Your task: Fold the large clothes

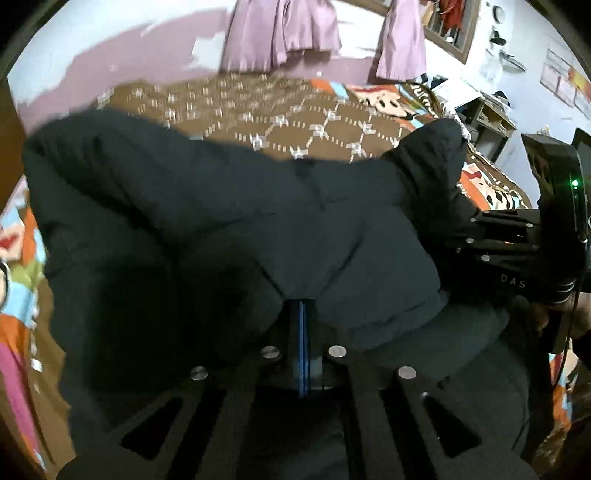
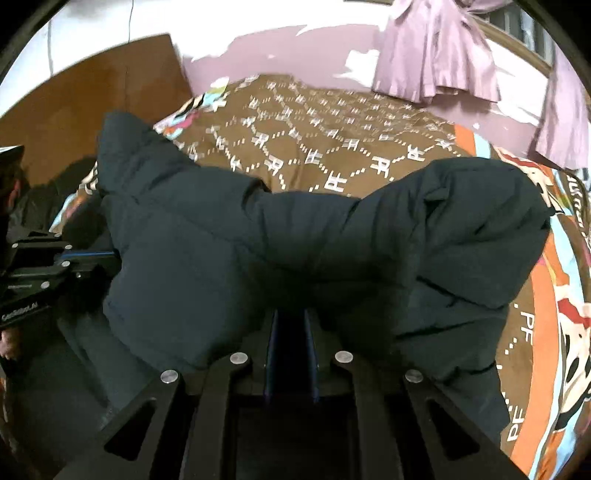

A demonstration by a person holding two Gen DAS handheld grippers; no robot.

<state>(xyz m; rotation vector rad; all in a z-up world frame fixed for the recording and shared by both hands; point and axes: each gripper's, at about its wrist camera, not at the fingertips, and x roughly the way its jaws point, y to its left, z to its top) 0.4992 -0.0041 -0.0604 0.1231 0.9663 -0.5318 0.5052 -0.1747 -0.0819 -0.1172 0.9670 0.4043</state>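
A large dark puffy jacket [image 1: 221,221] is held up over the bed; it also fills the right wrist view [image 2: 295,243]. My left gripper [image 1: 303,306] is shut on a fold of the jacket, its tips buried in the fabric. My right gripper [image 2: 291,314] is shut on another fold of the same jacket, tips also hidden. In the left wrist view the right gripper [image 1: 476,236] reaches into the jacket from the right. In the right wrist view the left gripper [image 2: 103,256] reaches into it from the left. The jacket bulges between and beyond both grips.
A brown patterned bedspread [image 1: 295,118] with a colourful cartoon border [image 2: 554,332] lies beneath. Purple curtains [image 1: 288,33] hang on the far wall. A shelf unit [image 1: 491,122] stands at the right, a brown wooden panel [image 2: 92,99] at the left.
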